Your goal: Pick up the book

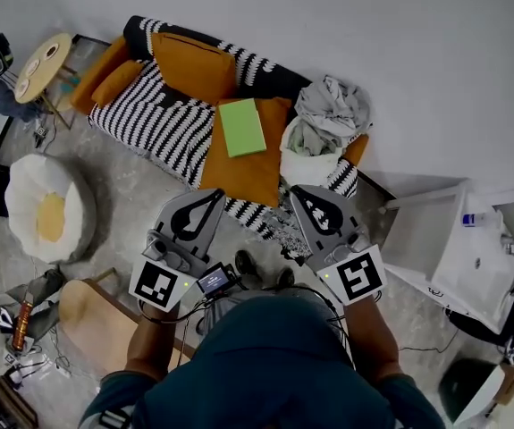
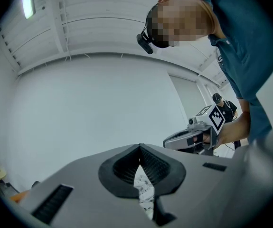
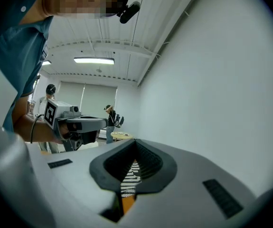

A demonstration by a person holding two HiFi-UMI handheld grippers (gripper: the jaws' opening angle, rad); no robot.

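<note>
- At the far left stands a round wooden side table point(image 1: 44, 65), with small things on top that are too small to make out.
- Nearer on the left, a white floor cushion point(image 1: 24, 195) with a yellow centre lies on the grey floor point(image 1: 131, 195).
- A light wooden seat point(image 1: 87, 315) stands at the near left, beside the person's left arm.
- The left gripper point(image 1: 214, 195) is held level and points toward the sofa. Its own view shows the jaws closed together with nothing gripped, only a sliver of pale patterned fabric showing through the slit behind them.
- The sofa point(image 1: 163, 123), under a black-and-white striped cover, runs slantwise from the far left toward the near right. Orange cushions lie at its far-left end.
- The green book point(image 1: 241, 127) lies flat on a big orange cushion point(image 1: 248, 177) near the sofa's right half. It is beyond both grippers' tips and between them from left to right, and neither touches it.
- The right gripper point(image 1: 299, 193) is also level, just beside the left one and aimed the same way. Its jaws are closed and empty, with striped cover and orange showing in the gap behind them.
- A heap of grey and white clothes point(image 1: 328, 114) sits on the sofa's right end, right of the book.
- At the right, a white piece of furniture point(image 1: 422, 231) stands against the wall, with a white bag point(image 1: 480, 257) beside it.
</note>
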